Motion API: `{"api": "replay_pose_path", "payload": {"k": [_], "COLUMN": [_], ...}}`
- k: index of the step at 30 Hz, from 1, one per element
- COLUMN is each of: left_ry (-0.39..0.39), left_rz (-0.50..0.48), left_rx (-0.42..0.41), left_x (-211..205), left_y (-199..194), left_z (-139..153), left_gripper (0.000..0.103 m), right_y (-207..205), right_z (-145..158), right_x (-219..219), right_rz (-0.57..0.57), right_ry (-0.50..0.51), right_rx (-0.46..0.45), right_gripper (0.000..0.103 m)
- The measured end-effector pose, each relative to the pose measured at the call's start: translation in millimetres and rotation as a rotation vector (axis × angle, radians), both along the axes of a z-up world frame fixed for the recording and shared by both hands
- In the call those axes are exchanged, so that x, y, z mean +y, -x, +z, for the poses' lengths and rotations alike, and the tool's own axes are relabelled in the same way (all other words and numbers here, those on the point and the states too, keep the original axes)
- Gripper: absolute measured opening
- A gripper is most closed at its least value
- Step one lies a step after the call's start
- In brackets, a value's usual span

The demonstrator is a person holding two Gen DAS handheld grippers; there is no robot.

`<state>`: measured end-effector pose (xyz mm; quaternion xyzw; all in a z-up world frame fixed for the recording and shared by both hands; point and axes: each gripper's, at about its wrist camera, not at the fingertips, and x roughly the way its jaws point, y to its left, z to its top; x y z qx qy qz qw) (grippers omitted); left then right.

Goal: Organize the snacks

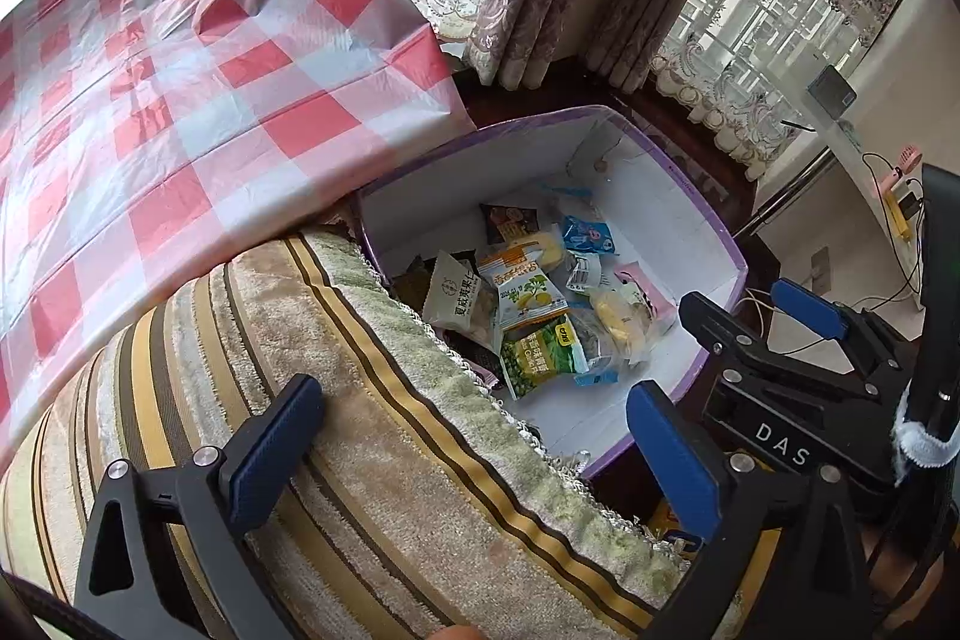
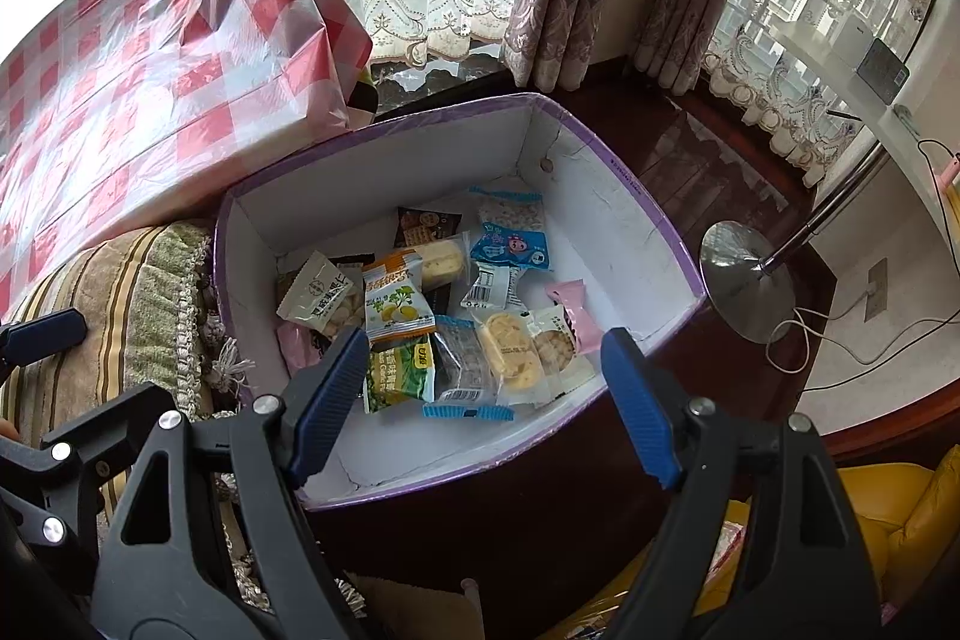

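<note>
Snack packets are lying heaped inside the purple-rimmed, white-lined cardboard box [image 2: 618, 244], which serves as the landmark here. Left of the box, a red-and-white checked plastic sheet [image 2: 150, 88] is draping over something hidden beneath it, and a striped green-and-tan plush cushion [image 1: 384, 436] is pressing against the box's left wall, covering that corner in the left wrist view. The left gripper [image 1: 474, 436] is hovering over the cushion beside the box, its blue-padded jaws spread wide with nothing between them. Within the box, a white sachet [image 2: 318, 298] with Chinese print is sitting at the left, an orange-and-white packet [image 2: 396, 301] is overlapping a green pea packet [image 2: 399, 373] whose lettering is too small to read, and a blue cartoon-printed packet [image 2: 510, 247] and a pink wrapper [image 2: 573, 310] are lying further right. The right gripper [image 2: 489, 403] is hanging above the box's near edge, jaws apart and gripping nothing; its body is showing the letters "DAS". Right of the box, a round metal stand base [image 2: 744, 280] is resting on the dark floor.
</note>
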<state>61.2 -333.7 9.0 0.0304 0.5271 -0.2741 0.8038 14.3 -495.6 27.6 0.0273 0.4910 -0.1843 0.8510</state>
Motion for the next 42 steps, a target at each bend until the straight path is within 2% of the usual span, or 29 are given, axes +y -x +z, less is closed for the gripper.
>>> {"api": "replay_pose_path", "payload": {"k": [42], "left_ry": [-0.001], "left_rz": [0.001], "left_rx": [0.001], "left_x": [-0.8], "left_y": [-0.6], "left_z": [-0.3], "left_gripper": [0.102], "right_y": [-3.8], "right_z": [-1.1], "right_x": [-0.8], "right_rz": [0.001], "right_ry": [-0.013], "right_rx": [0.005], "right_gripper": [0.081]}}
